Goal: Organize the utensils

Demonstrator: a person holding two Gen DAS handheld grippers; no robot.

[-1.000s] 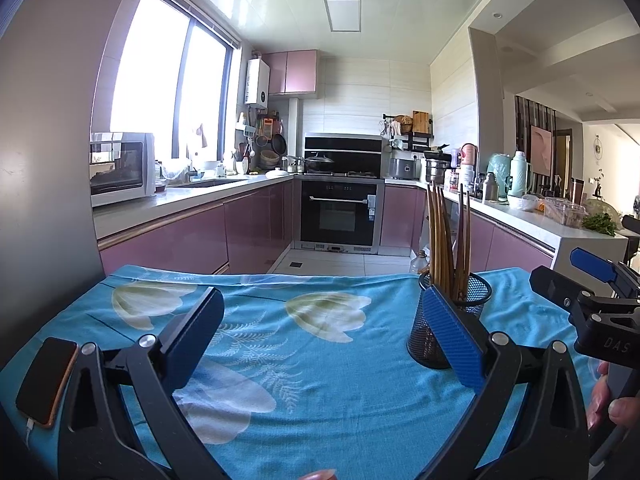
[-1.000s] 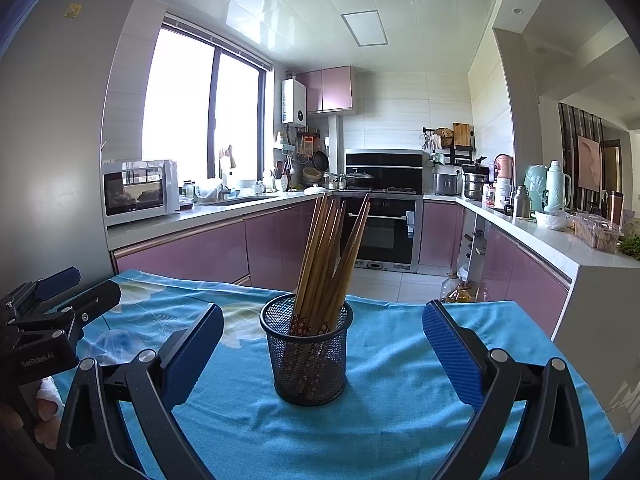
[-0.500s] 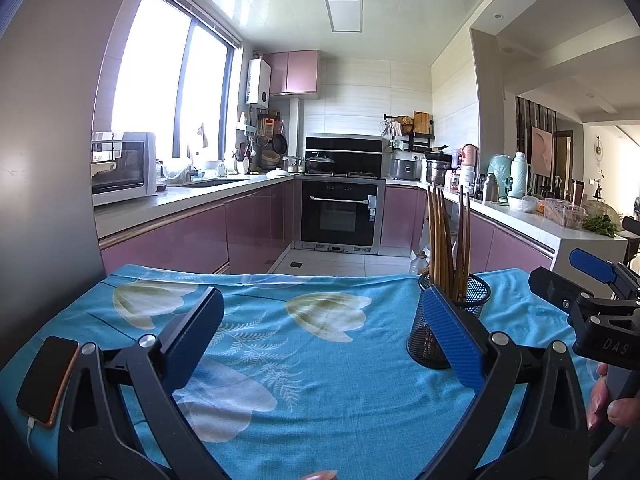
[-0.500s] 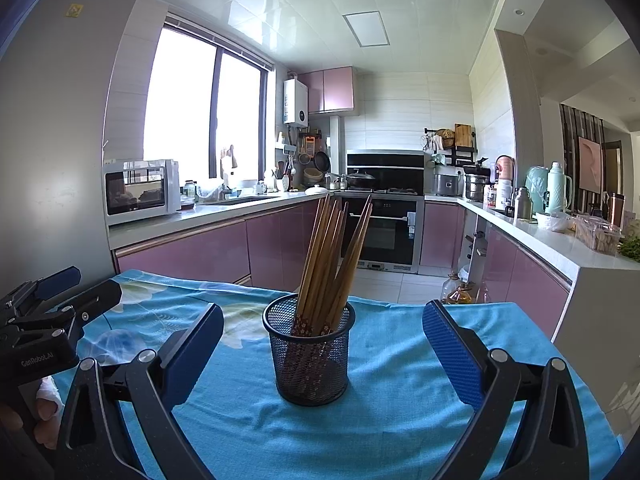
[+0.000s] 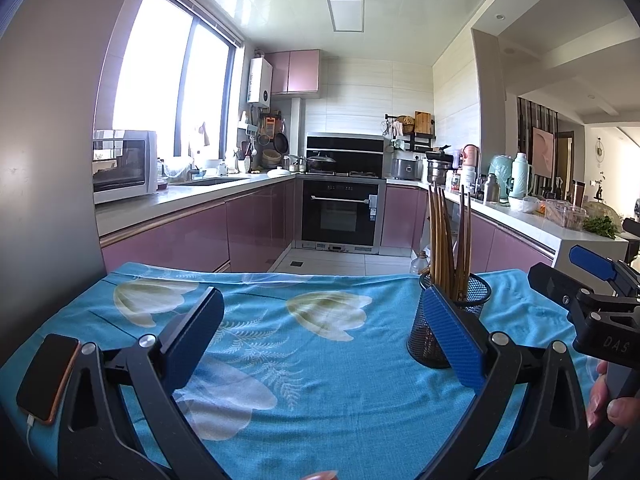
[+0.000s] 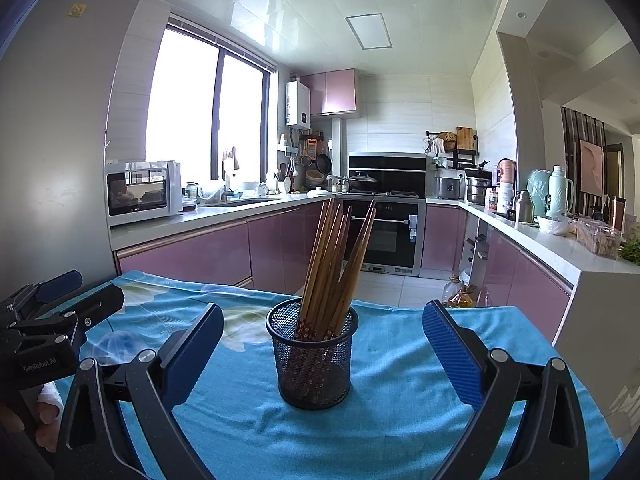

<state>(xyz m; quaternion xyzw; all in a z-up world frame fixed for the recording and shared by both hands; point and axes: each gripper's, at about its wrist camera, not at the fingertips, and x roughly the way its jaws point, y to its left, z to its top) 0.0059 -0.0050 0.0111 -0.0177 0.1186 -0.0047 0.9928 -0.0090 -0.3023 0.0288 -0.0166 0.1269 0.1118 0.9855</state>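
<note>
A black mesh cup (image 6: 313, 364) holds several brown wooden chopsticks (image 6: 336, 264), upright and fanned, on a table with a blue floral cloth (image 6: 248, 428). My right gripper (image 6: 320, 350) is open, its blue pads either side of the cup and a little short of it, touching nothing. In the left wrist view the cup (image 5: 428, 340) stands behind the right pad, chopsticks (image 5: 444, 244) rising above it. My left gripper (image 5: 320, 340) is open over bare cloth (image 5: 320, 380), empty. Each gripper shows at the edge of the other's view.
A phone (image 5: 47, 382) with a cable lies at the cloth's left edge. A grey refrigerator side (image 6: 52, 152) rises on the left. Beyond the table's far edge are pink kitchen cabinets (image 6: 192, 256), an oven (image 5: 340, 216) and a cluttered counter (image 5: 532, 216) to the right.
The right gripper has eased slightly toward the cup. The left gripper has hardly moved. Both stay open.
</note>
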